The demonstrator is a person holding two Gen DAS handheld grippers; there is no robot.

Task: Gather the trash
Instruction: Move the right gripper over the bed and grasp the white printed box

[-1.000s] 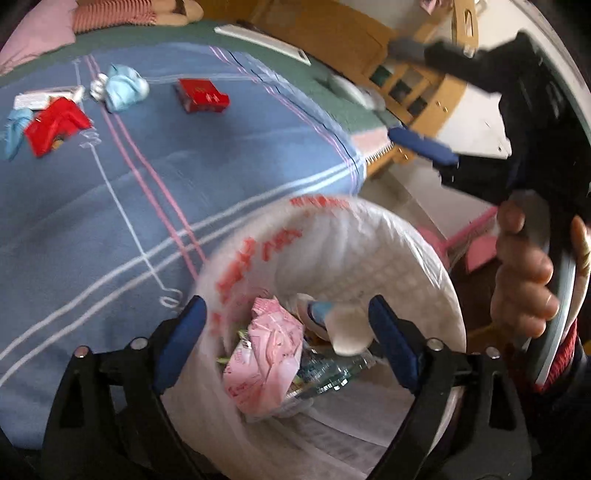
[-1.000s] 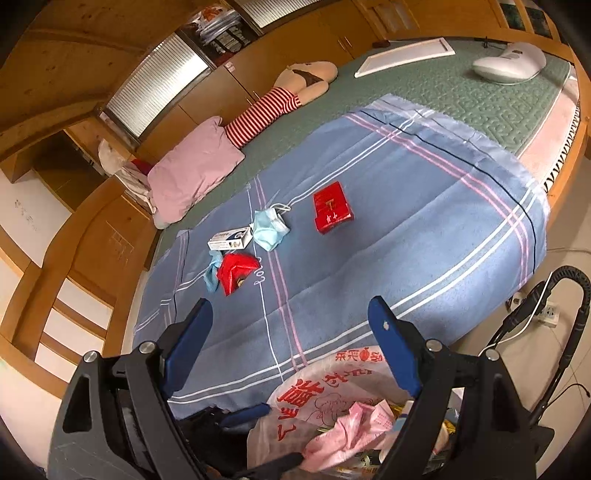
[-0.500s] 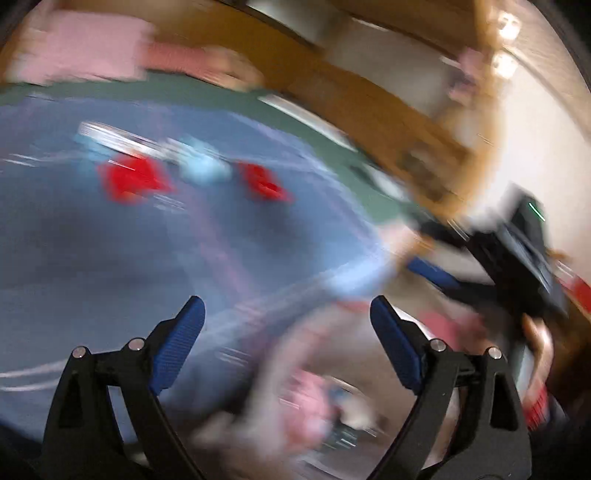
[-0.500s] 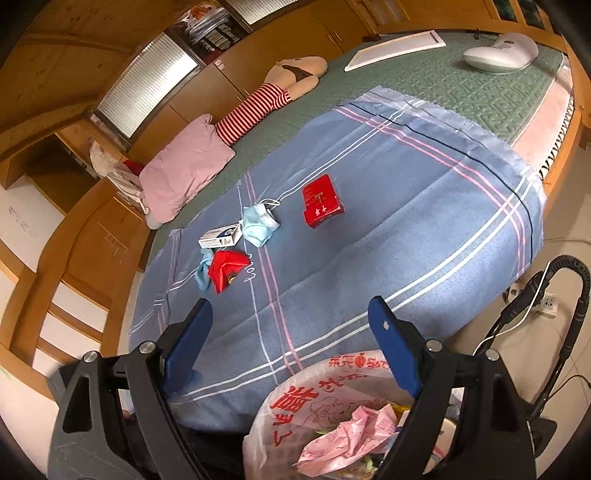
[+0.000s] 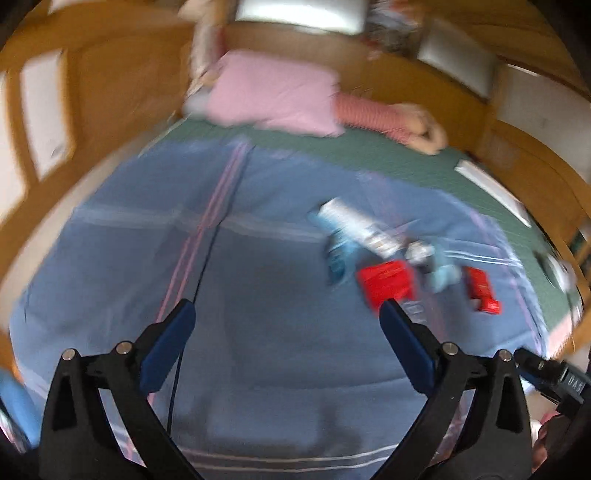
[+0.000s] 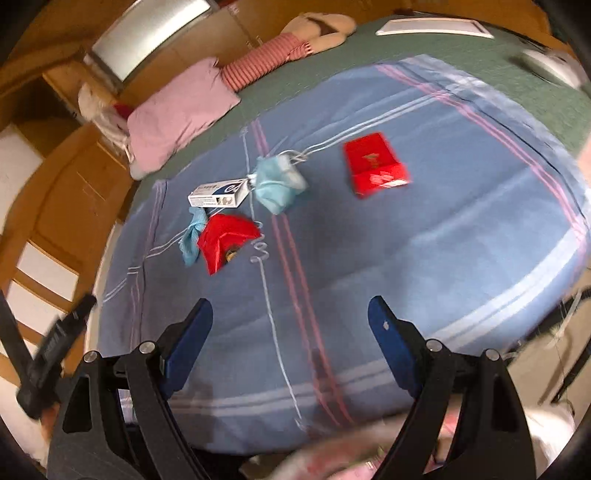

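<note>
Trash lies on a blue blanket (image 6: pixel 443 240): a red box (image 6: pixel 375 166), a light blue face mask (image 6: pixel 279 184), a white carton (image 6: pixel 218 194), a red wrapper (image 6: pixel 223 240) and a blue glove (image 6: pixel 192 236). The same pieces show blurred in the left wrist view: red wrapper (image 5: pixel 386 282), red box (image 5: pixel 480 290), carton (image 5: pixel 356 225). My left gripper (image 5: pixel 286 345) is open and empty above the blanket. My right gripper (image 6: pixel 290 341) is open and empty near the bed's front edge. The white trash bag (image 6: pixel 369 458) is a blur at the bottom.
A pink pillow (image 6: pixel 181 114) and a striped doll (image 6: pixel 280 55) lie at the head of the bed on a green cover (image 6: pixel 424 48). A white flat panel (image 6: pixel 434 27) lies at the far right. Wooden cabinets (image 6: pixel 74 192) line the left.
My left gripper has swung up and left, away from the trash bag, and now faces the bed. My right gripper has moved closer over the blanket; the bag has dropped to the frame's bottom.
</note>
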